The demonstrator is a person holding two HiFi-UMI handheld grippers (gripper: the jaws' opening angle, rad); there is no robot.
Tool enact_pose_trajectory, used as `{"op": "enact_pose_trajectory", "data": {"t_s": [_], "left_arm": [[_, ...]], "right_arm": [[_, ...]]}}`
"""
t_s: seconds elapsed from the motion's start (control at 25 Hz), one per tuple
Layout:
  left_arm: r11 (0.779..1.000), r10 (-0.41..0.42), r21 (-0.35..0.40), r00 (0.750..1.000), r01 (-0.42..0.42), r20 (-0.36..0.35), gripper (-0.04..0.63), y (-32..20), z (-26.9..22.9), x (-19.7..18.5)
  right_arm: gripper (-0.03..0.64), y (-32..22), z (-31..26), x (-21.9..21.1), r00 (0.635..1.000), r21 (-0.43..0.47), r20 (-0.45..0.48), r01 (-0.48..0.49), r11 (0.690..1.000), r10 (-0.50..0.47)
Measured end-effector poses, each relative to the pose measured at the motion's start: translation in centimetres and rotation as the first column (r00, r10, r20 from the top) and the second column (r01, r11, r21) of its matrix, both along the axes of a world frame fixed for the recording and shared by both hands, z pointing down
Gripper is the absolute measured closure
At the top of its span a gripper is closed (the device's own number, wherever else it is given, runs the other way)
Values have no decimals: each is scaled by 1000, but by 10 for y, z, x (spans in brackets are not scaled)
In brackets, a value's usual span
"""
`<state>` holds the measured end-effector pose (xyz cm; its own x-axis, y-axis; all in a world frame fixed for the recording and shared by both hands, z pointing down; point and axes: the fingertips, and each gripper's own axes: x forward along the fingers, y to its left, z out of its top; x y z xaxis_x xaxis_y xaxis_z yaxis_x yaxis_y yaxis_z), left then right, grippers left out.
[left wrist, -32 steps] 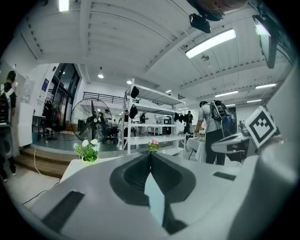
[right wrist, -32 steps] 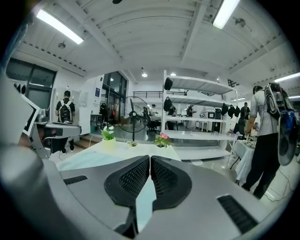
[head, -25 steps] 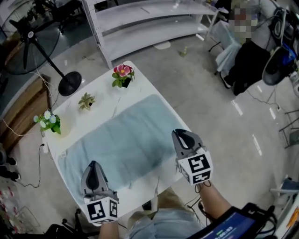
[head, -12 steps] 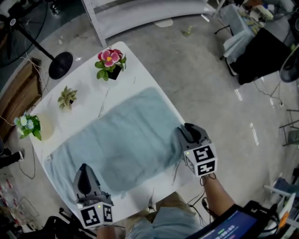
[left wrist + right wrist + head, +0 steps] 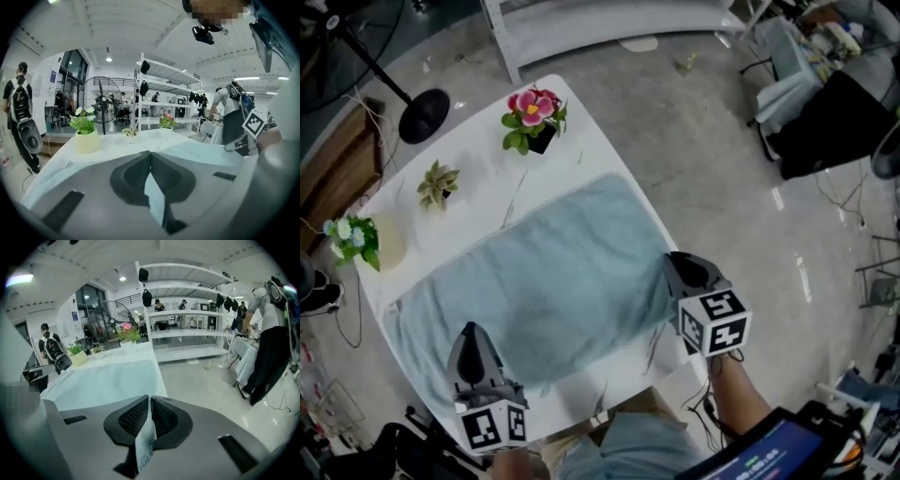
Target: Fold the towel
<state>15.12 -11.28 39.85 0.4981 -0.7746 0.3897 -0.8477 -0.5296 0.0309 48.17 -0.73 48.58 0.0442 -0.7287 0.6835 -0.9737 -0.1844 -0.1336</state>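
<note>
A: "Pale blue terry towel (image 5: 544,281): where was it?"
B: "Flat on the white table (image 5: 487,178); the left gripper (image 5: 470,330) gripped one near corner, the right gripper (image 5: 681,264) had just closed on the other. Lifting both evenly seemed wise."

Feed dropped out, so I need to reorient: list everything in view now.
towel: one, pale blue-green, spread flat on the table
table: one, white, under the towel
pink-flowered plant: one, dark pot, table's far corner
succulent: one, green, far edge
white-flowered plant: one, cream pot, far left corner
fan: one, black, floor beyond the table
shelving rack: one, white, beyond the table
left gripper: one, grey, shut on the towel's near left corner
right gripper: one, grey, jaws have just been closing, now pinching the towel's near right corner
</note>
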Motion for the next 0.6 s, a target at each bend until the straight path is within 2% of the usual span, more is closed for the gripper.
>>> {"op": "enact_pose_trajectory", "data": {"t_s": [0.32, 0.6], "left_arm": [[999, -43, 20, 998, 44, -49, 589, 15, -22, -43], [994, -98, 34, 991, 102, -95, 588, 32, -47, -98]], "right_arm": [[581, -24, -77, -46, 996, 123, -76, 55, 991, -46], [581, -44, -124, -106, 980, 174, -160, 149, 973, -121]]}}
